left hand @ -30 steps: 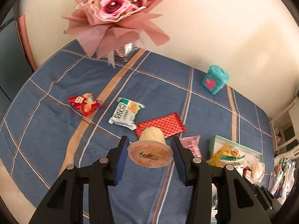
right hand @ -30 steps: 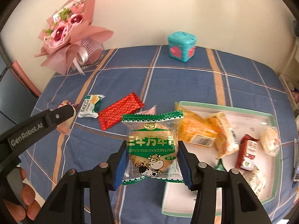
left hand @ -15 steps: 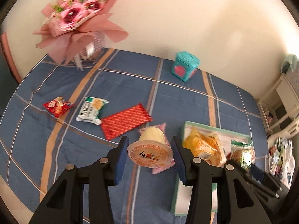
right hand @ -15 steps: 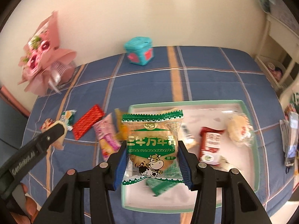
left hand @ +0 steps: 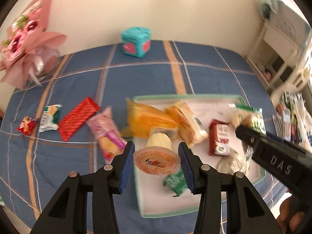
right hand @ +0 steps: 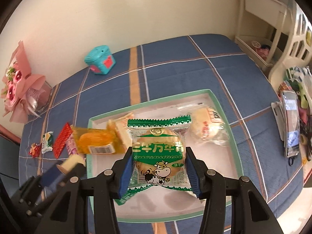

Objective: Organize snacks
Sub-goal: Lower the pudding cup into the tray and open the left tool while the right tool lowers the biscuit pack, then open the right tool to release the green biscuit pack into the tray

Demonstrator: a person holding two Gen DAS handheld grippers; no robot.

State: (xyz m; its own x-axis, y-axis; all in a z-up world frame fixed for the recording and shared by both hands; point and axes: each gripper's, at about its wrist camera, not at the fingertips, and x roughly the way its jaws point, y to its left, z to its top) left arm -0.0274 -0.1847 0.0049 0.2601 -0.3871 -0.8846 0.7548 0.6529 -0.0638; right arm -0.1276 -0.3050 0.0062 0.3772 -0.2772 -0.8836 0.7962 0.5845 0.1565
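My left gripper point(left hand: 157, 156) is shut on a jelly cup point(left hand: 156, 160) with an orange foil lid, held over the near left part of the green-rimmed white tray point(left hand: 187, 97). My right gripper point(right hand: 158, 167) is shut on a green-and-white biscuit packet point(right hand: 158, 148) with a cow on it, above the middle of the tray point(right hand: 150, 103). An orange bag point(left hand: 148, 117), a red carton point(left hand: 219, 138) and other wrapped snacks lie in the tray. Left of it on the cloth lie a pink packet point(left hand: 106, 130), a red packet point(left hand: 78, 115), a green-white packet point(left hand: 49, 118) and a small red packet point(left hand: 26, 125).
A teal box point(left hand: 135, 42) stands at the back by the wall and a pink bouquet point(left hand: 25, 39) at the back left. A phone point(right hand: 291, 124) and clutter lie off the table's right edge, near white furniture point(right hand: 273, 29).
Both grippers have swung to the right, from over the loose snacks on the cloth to over the tray. Each keeps its hold, on the jelly cup and on the biscuit packet.
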